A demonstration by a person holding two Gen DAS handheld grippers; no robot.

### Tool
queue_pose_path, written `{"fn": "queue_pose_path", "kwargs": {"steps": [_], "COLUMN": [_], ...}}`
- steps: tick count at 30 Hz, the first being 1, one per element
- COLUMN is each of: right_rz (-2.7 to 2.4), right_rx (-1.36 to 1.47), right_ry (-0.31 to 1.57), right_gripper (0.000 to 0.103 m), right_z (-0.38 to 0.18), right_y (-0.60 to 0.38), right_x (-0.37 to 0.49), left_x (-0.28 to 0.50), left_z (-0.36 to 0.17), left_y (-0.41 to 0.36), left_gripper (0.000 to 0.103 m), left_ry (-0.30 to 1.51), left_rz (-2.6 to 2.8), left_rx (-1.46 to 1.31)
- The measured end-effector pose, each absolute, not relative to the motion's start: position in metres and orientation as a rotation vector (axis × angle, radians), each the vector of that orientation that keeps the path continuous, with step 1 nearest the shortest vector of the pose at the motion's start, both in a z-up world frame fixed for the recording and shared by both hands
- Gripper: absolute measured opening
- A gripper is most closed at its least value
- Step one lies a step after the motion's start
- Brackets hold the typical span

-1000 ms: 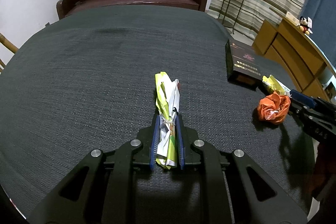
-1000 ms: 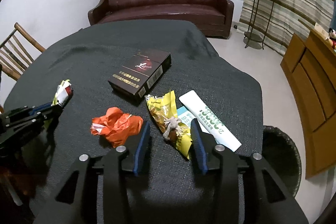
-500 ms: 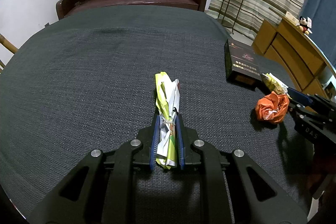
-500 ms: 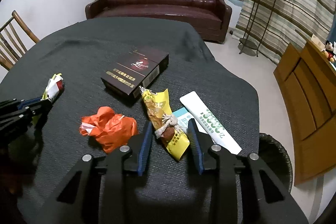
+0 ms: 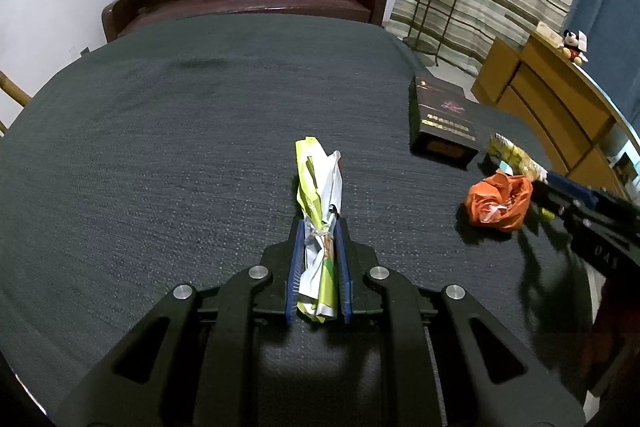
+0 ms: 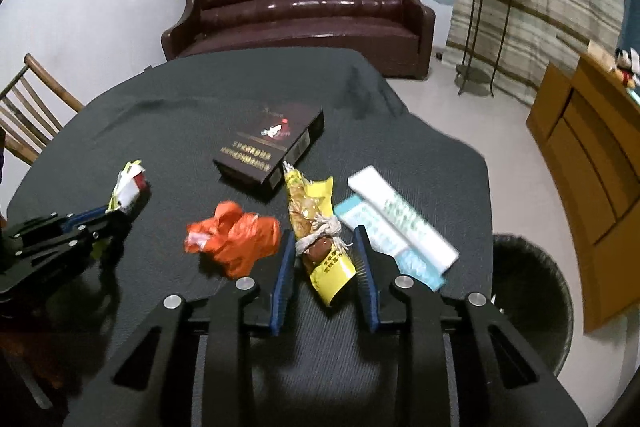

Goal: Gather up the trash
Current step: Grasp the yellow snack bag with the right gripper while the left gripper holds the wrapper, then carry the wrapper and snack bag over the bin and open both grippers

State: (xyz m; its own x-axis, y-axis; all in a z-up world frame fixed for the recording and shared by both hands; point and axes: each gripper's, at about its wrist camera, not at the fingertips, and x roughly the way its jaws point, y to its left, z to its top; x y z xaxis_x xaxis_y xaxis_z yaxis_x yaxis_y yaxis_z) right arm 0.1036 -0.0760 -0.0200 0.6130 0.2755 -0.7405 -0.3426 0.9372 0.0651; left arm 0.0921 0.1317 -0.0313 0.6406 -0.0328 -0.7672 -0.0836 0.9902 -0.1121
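Note:
My left gripper [image 5: 319,227] is shut on a crumpled green-and-white wrapper [image 5: 318,187] that lies on the dark table; it also shows in the right wrist view [image 6: 128,187]. My right gripper [image 6: 323,239] is open, its jaws on either side of a yellow snack wrapper [image 6: 316,227] tied with string. A crumpled orange wrapper [image 6: 236,239] lies just left of it and shows in the left wrist view [image 5: 500,201]. A white and blue tube box [image 6: 400,223] lies to its right.
A dark flat box [image 6: 270,147] lies behind the wrappers. A black waste bin [image 6: 532,295] stands on the floor past the table's right edge. A brown sofa [image 6: 300,11], a wooden chair [image 6: 28,115] and a wooden cabinet [image 6: 588,163] surround the table.
My right gripper has moved forward over the yellow wrapper, which now lies deeper between its jaws, and the jaws have narrowed a little. My left gripper keeps its hold and has barely moved.

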Motion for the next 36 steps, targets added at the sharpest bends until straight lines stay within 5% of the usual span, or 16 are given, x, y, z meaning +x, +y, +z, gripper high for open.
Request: {"fn": "queue_pose_path", "kwargs": {"steps": [12,21,36], "right_rz": [0.366,0.364,0.271], "right_rx": [-0.08,-0.067,0.018], "right_ry": [0.885,0.859,0.747], "right_gripper": [0.041,0.028,0.028], "right_z": [-0.034,-0.031,-0.004], "right_y": [-0.073,-0.077,-0.135], "right_x": [0.106,0.102,0.076], "left_x": [0.09,0.089,0.08], "left_z": [-0.029,-0.03,-0.011], "left_y": [0.139,0.138,0.088], "left_gripper": [0.015,0.015,0.015], "left_ry": [0.872,0.868,0.815], "left_rz": [0.038,0.037,-0.035], "left_rx": [-0.144,-0.141,-0.101]}}
